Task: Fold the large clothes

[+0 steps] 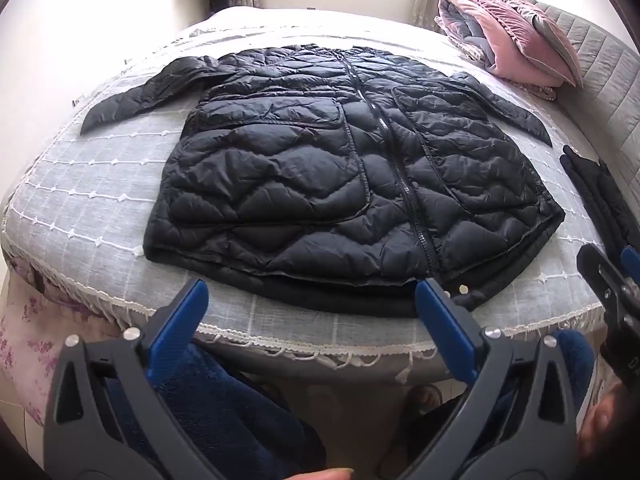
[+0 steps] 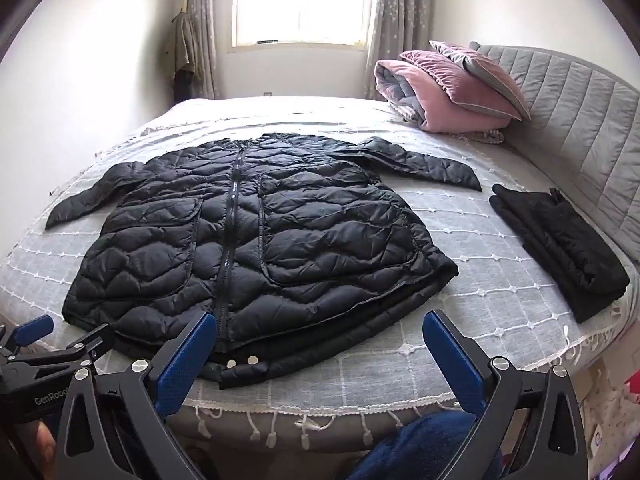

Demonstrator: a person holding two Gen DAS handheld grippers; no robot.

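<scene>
A long black quilted puffer coat [image 1: 340, 168] [image 2: 248, 240] lies flat on the bed, zipped, front up, both sleeves spread out to the sides and its hem toward me. My left gripper [image 1: 312, 300] hovers wide open just before the hem, with nothing between its blue pads [image 1: 440, 312]. My right gripper [image 2: 320, 332] is also wide open and empty, near the hem's right half by the snap buttons [image 2: 242, 361]. Each gripper shows at the edge of the other's view: the right one [image 1: 616, 272], the left one [image 2: 36, 332].
A grey checked bedspread [image 2: 400, 352] with a fringed edge covers the bed. A folded black garment [image 2: 560, 248] lies at the right. Pink and grey pillows and a folded quilt [image 2: 448, 92] are stacked by the grey headboard [image 2: 580, 120]. A person's blue-clad legs [image 1: 224, 420] stand at the bed's foot.
</scene>
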